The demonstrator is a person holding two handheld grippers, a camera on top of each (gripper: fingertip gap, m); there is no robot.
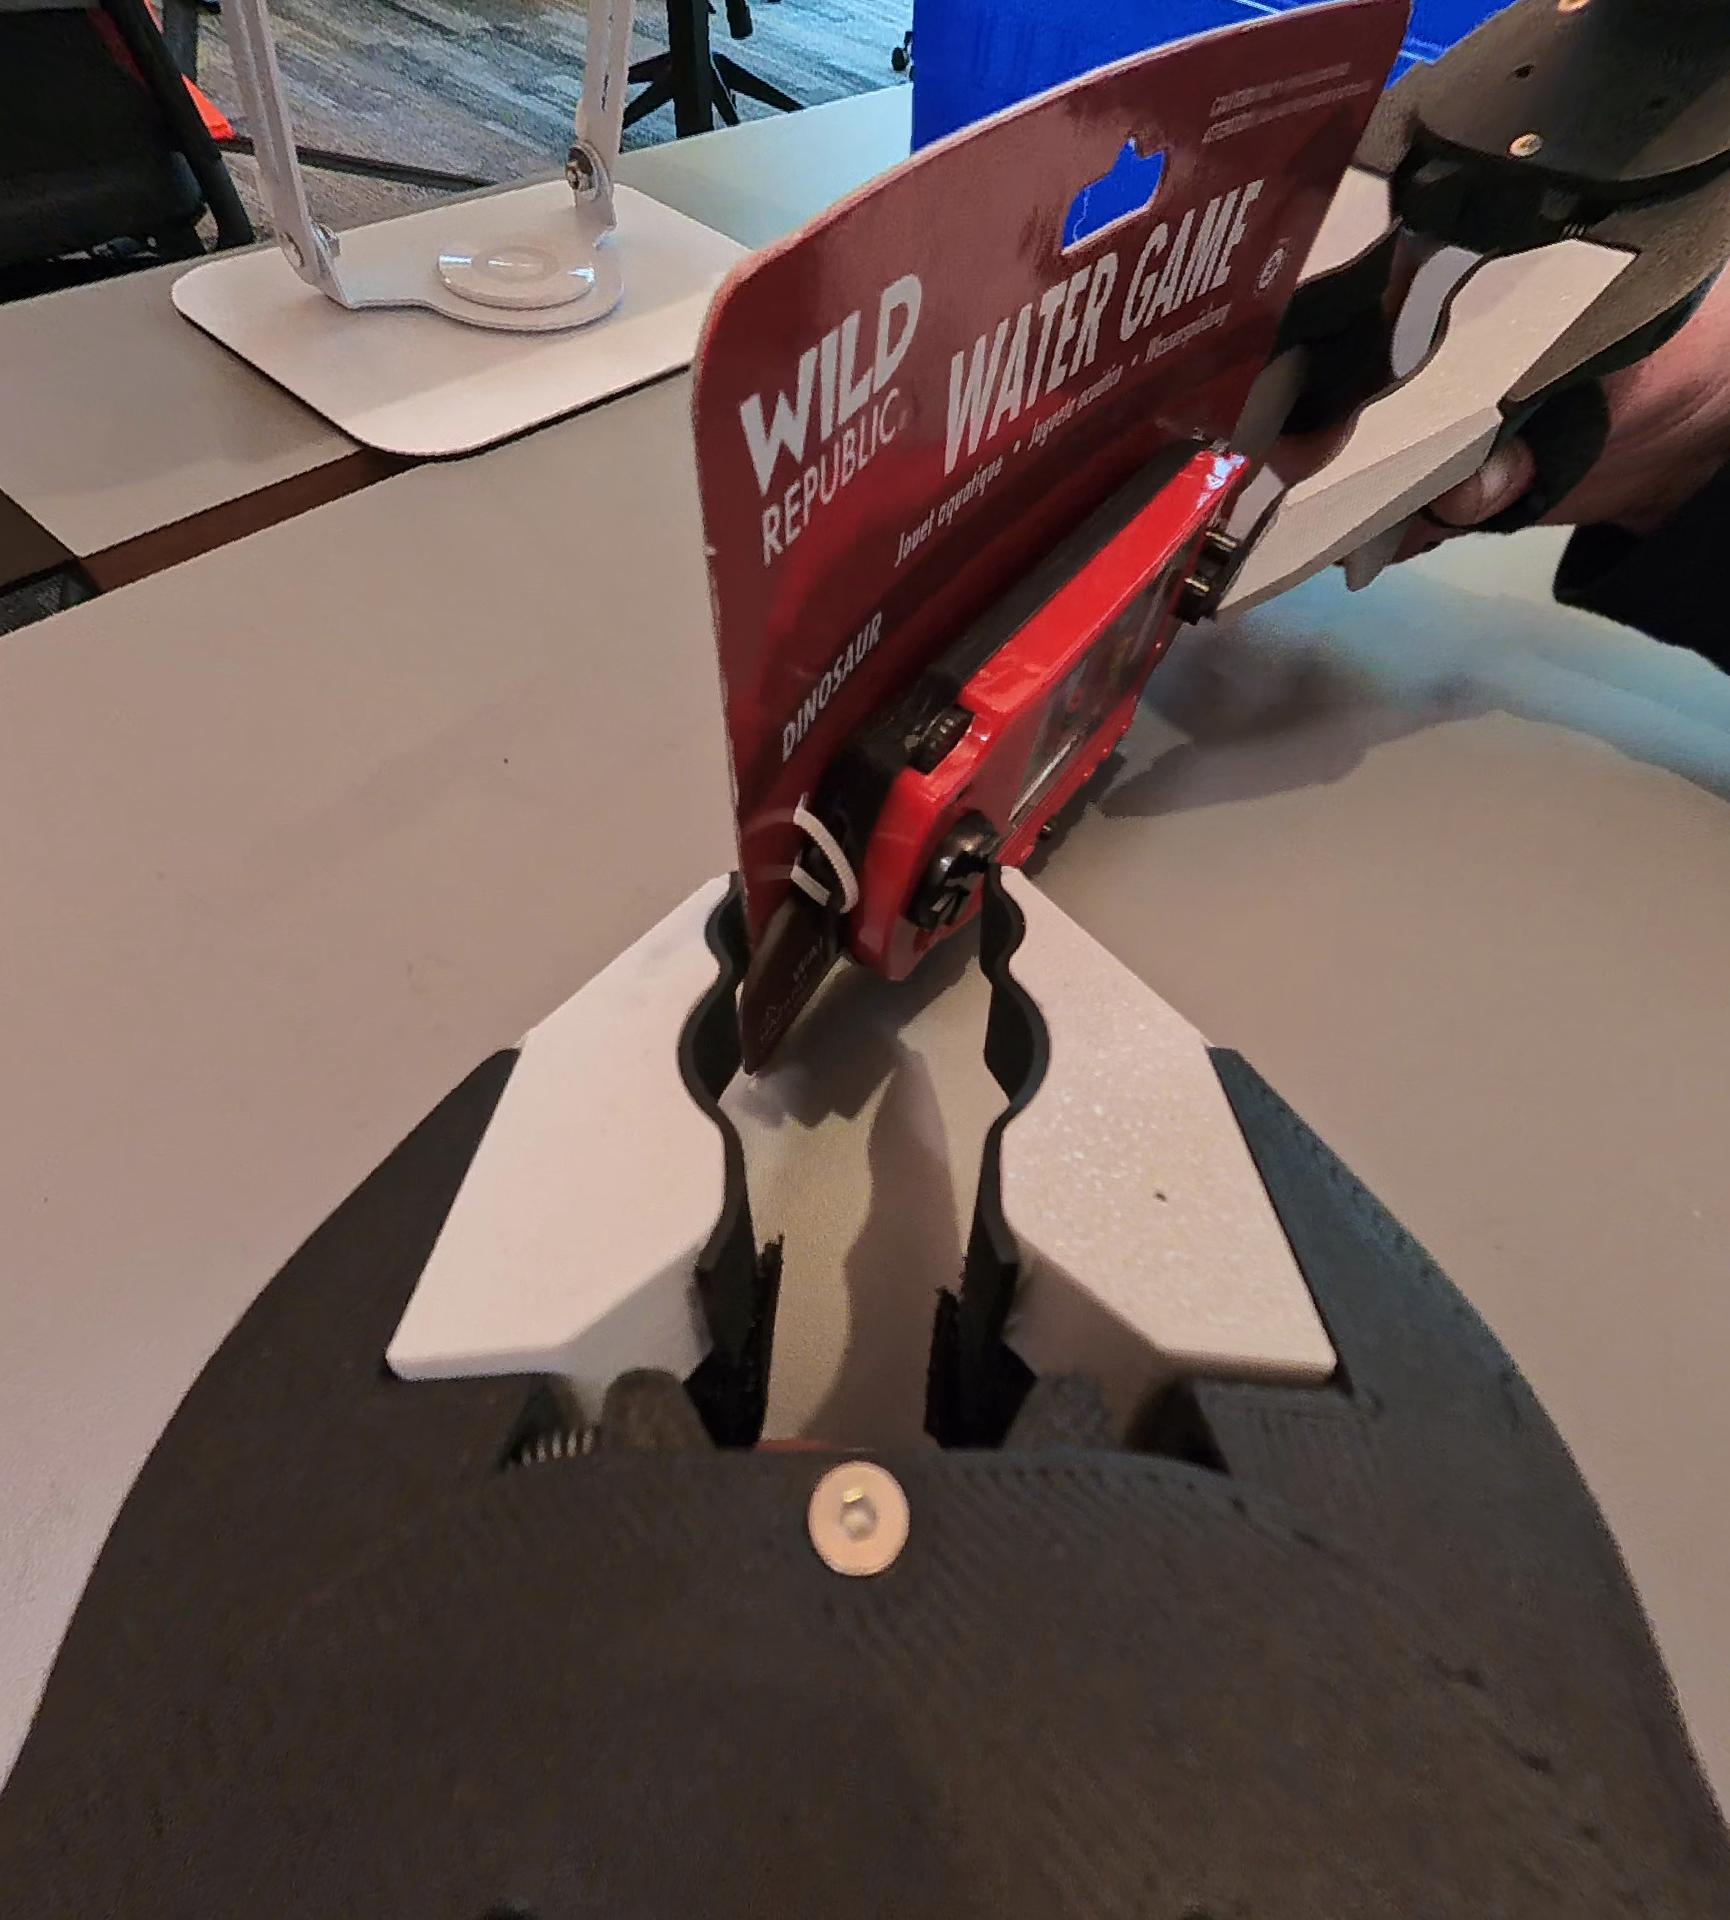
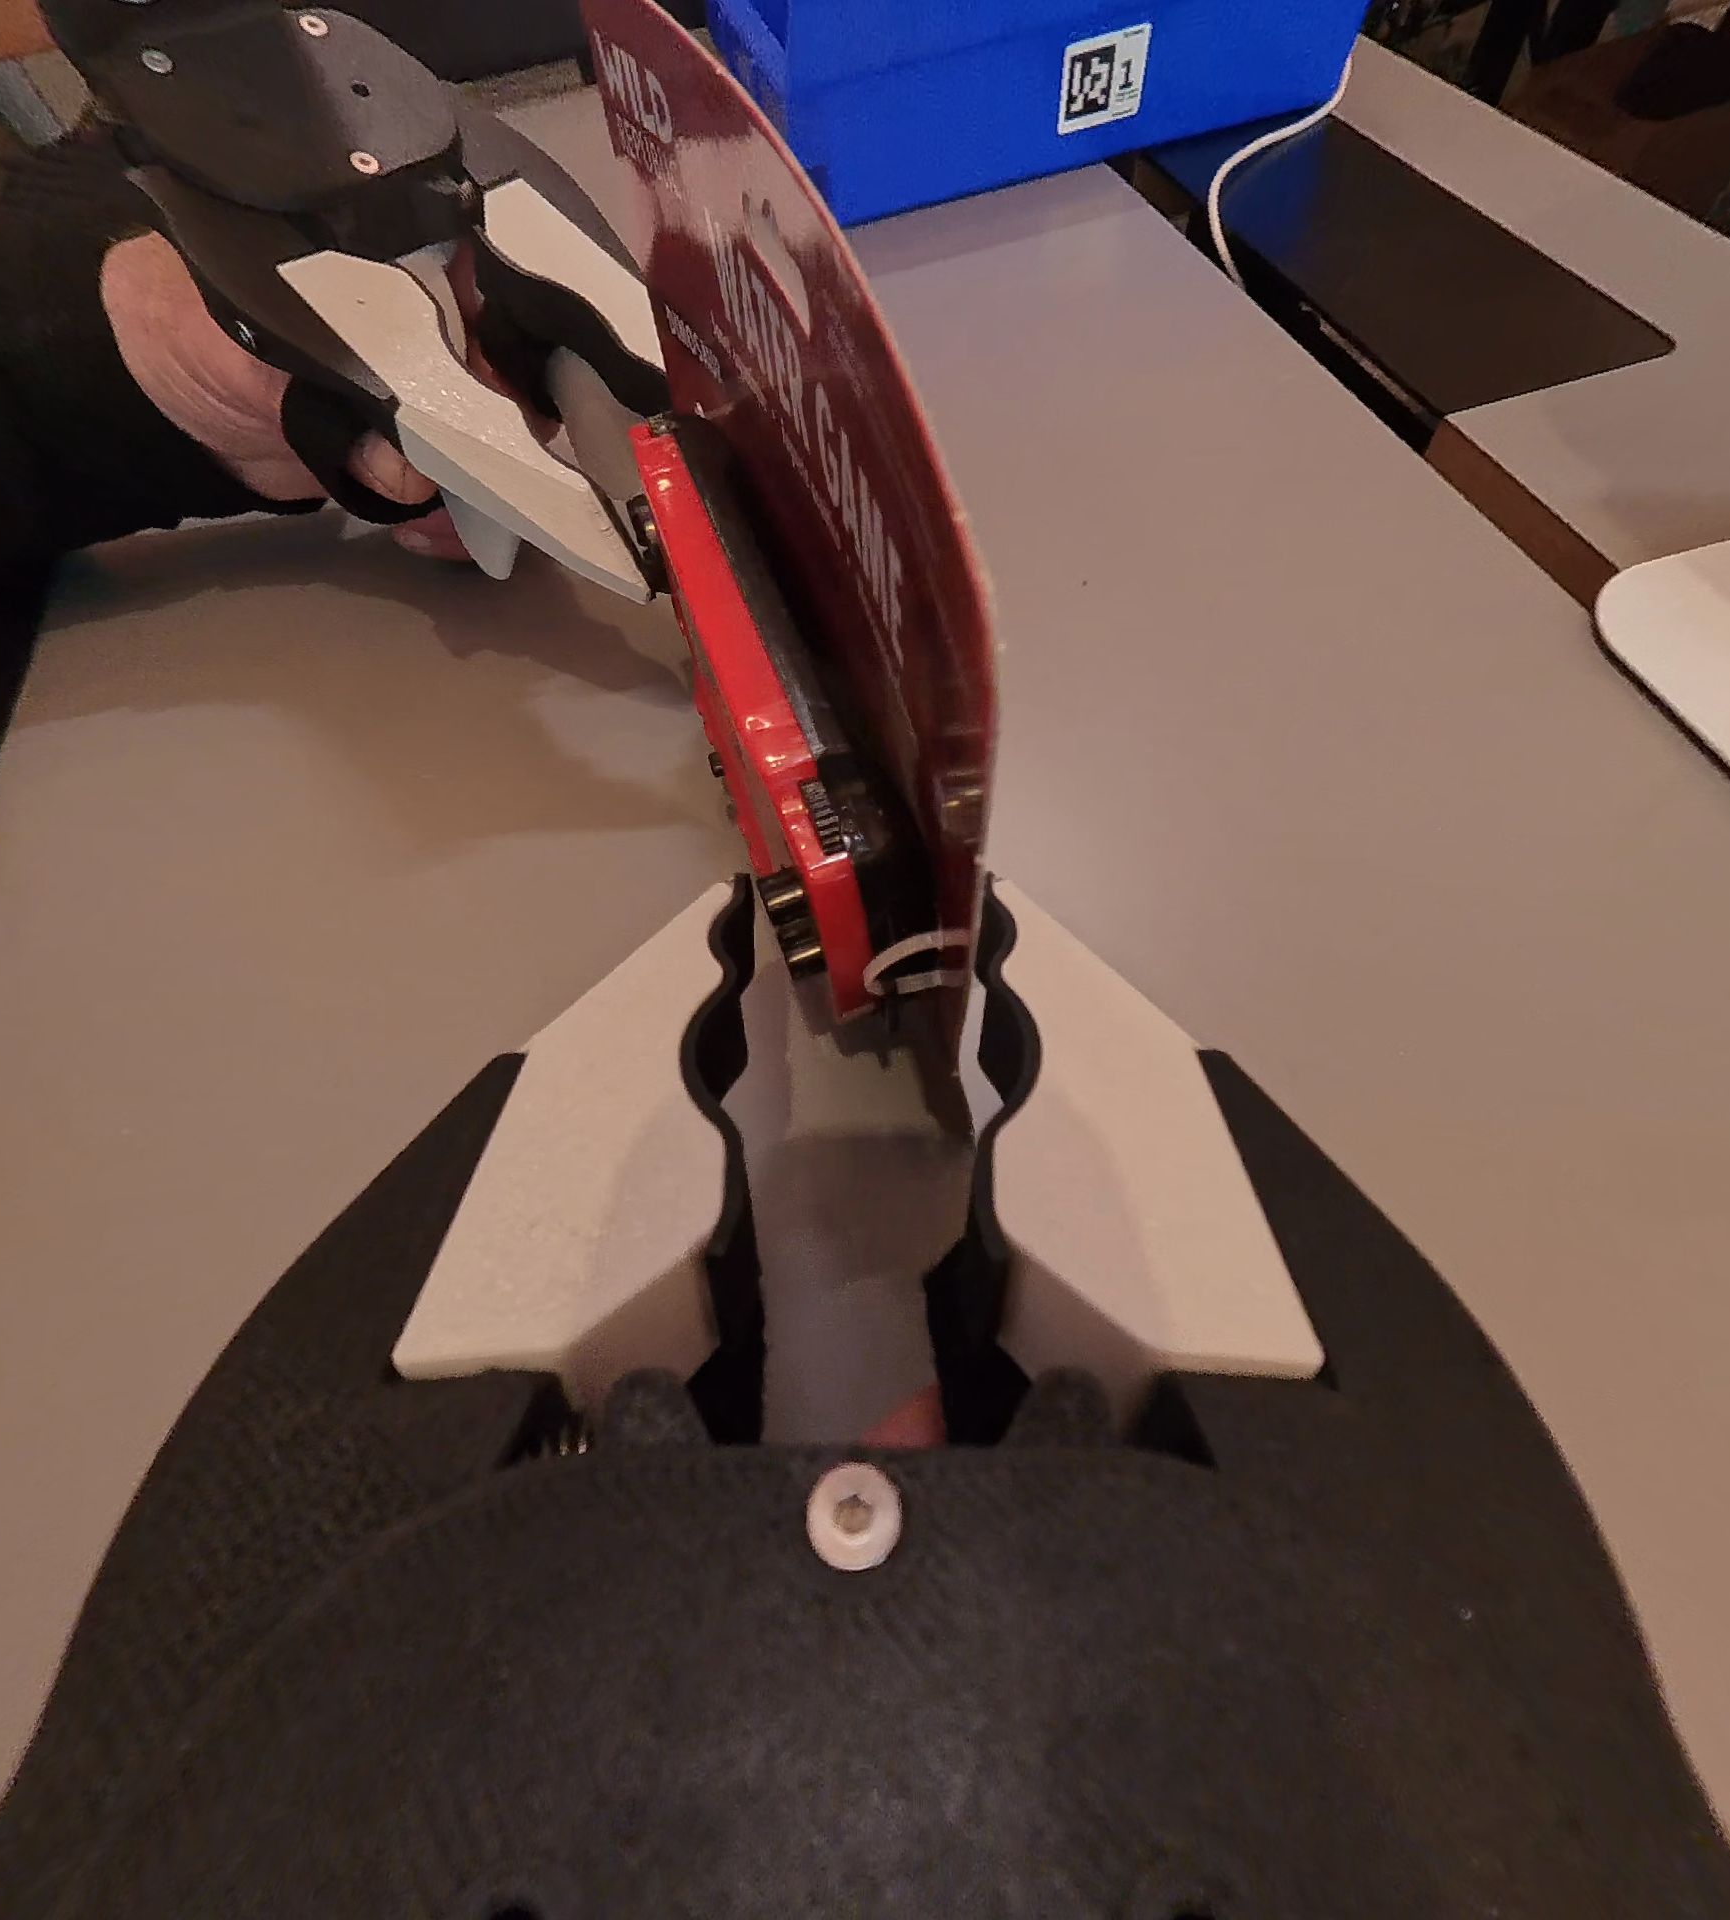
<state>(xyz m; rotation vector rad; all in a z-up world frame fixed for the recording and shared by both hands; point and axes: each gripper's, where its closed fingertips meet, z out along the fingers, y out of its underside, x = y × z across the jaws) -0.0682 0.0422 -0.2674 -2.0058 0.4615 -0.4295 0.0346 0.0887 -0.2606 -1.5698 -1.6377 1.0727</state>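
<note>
My left gripper (image 1: 866,935) and right gripper (image 2: 861,935) each clamp one end of a packaged toy (image 1: 1027,707), holding it on edge above the grey, matte table (image 1: 321,831). The toy is a glossy red plastic handheld with black side buttons, tied by a white zip tie (image 1: 825,868) to a curved dark-red card (image 1: 996,343) with a hang hole. The card bears white printed lettering, which I leave unread. My fingers (image 1: 622,1091) are pale, grainy wedges lined with wavy black pads, set in rough black printed bodies. The left pair closes on the card's lower corner and the toy's end; the right pair closes on the opposite end. My right hand (image 1: 1609,416), in a black fingerless glove, grips its handle. A blue bin (image 2: 944,104) with a square-coded sticker stands beyond; a white stand (image 1: 487,270) rests on a pale mat (image 1: 341,374).
</note>
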